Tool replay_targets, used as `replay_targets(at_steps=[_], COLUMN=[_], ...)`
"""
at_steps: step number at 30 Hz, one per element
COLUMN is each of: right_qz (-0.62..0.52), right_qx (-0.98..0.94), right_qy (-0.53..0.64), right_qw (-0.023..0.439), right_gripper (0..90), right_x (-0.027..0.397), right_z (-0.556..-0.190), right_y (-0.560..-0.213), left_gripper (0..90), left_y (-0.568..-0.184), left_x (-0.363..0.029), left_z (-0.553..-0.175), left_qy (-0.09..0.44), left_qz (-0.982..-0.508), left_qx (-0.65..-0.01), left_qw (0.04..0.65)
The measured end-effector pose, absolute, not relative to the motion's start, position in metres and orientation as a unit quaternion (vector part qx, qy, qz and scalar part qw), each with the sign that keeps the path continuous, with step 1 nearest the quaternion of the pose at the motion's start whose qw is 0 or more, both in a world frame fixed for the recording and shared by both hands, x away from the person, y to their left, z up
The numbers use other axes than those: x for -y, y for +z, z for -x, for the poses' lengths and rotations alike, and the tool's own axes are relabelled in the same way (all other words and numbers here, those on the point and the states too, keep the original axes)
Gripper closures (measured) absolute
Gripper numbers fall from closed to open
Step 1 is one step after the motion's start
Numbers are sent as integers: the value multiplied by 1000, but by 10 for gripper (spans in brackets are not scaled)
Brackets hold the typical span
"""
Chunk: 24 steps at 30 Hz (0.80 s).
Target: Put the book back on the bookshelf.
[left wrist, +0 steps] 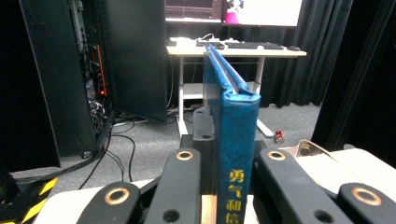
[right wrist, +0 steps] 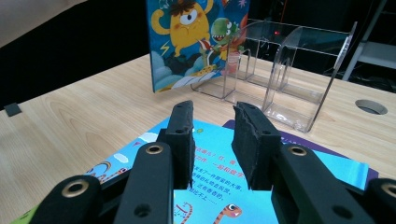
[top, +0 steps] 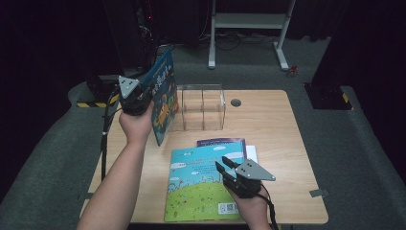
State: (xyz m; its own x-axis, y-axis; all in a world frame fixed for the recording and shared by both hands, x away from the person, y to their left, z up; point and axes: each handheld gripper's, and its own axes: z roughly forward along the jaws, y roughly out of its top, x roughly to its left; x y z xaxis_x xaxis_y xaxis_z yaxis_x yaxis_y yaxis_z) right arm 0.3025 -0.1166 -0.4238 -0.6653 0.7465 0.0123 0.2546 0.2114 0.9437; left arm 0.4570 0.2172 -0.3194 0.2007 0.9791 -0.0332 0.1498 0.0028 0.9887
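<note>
Nearest the person, at about five o'clock on the light wooden bench (top: 287, 124), the right tongs (top: 221, 163) hovered just above a flat picture book with a sky-blue and green cover (top: 198, 187). Their black jaws stood a little apart with nothing between them, pointing toward eleven o'clock. Under that book, at its far edge, lay a purple-covered book (top: 221, 142) with a white sheet showing beside it.

Farther off, at about ten o'clock, the left tongs (top: 143, 93) pinched the spine of a blue hardback picture book with a yellow monster on its cover (top: 164, 98). The left gripper view showed the jaws pressed against both sides of the spine (left wrist: 236, 140). The book stood upright and tilted, its lower corner close to the bench, just beside the left end of a clear plastic book rack with upright dividers (top: 201, 108) at twelve o'clock.

Beyond the bench stood a white metal desk frame (top: 249, 21) on grey carpet.
</note>
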Motion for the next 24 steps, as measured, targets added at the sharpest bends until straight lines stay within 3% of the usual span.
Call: replay_targets(at_steps=[24], right_qz=[-340], right_qx=[-742], right_qy=[529], right_qw=[231], right_gripper=[680], right_x=[118], right_z=[-303], right_y=[-424], left_gripper=[836], left_y=[-330], left_x=[-207], left_z=[-470], left_qy=[422], left_qz=[-568], left_qx=[-484], left_qw=[514])
